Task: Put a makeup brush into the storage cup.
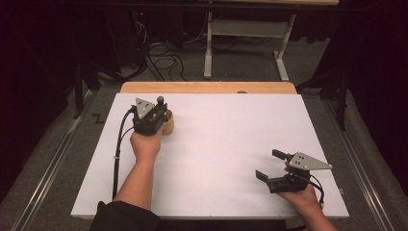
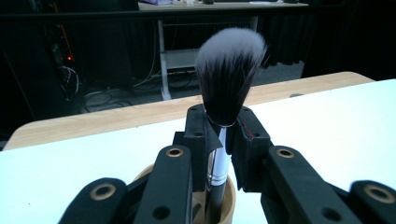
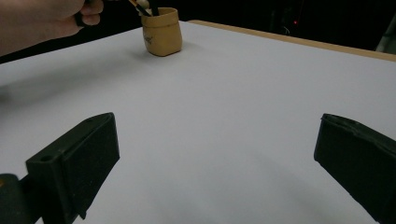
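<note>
A makeup brush (image 2: pixel 229 74) with a dark, white-tipped head stands upright, its handle reaching down into a tan wooden cup (image 2: pixel 229 205). My left gripper (image 2: pixel 219 128) is shut on the brush at its silver collar, just above the cup's rim. From above, that gripper (image 1: pixel 161 111) sits over the cup (image 1: pixel 168 123) at the table's far left, with the brush head (image 1: pixel 160 100) poking up past it. My right gripper (image 1: pixel 269 165) rests low at the near right, open, with nothing between its fingers. In the right gripper view the cup (image 3: pixel 161 31) is far off at the upper left.
A white board (image 1: pixel 216 144) covers the wooden table (image 1: pixel 207 87). Beyond the far edge are a table frame (image 1: pixel 248 43), loose cables on the floor (image 1: pixel 166 60) and dark curtains.
</note>
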Motion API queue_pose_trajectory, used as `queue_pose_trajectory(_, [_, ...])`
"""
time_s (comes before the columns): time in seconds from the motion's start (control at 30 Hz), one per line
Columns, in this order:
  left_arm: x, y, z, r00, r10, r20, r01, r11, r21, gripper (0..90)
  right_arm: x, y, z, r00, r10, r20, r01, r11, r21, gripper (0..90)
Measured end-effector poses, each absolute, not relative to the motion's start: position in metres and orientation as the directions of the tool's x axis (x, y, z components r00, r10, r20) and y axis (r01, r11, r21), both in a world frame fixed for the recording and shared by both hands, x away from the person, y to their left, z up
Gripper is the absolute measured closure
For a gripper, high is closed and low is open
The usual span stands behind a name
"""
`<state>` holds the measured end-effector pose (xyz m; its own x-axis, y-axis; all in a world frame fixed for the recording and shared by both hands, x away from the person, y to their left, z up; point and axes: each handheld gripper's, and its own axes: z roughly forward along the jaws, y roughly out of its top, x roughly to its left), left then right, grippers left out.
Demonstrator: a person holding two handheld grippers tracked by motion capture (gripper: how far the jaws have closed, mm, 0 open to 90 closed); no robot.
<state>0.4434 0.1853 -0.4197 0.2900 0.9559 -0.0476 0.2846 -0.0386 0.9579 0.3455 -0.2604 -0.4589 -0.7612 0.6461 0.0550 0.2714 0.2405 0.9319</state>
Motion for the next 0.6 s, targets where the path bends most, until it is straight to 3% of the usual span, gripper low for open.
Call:
queue_pose_trajectory(0.17, [0.4417,0.1870,-0.4174,0.321,0.944,-0.081,0.283,-0.013,0.959,58.6,0.3456,-0.2606,-0.4590,-0.759,0.648,0.061,0.276,0.235,0.932,0.7])
queue_pose_trajectory(0.6, [0.4363,0.1946,-0.4108,0.296,0.952,-0.077,0.292,-0.013,0.956,24.1,0.3454,-0.2591,-0.4592,-0.760,0.647,0.060,0.276,0.237,0.931,0.7])
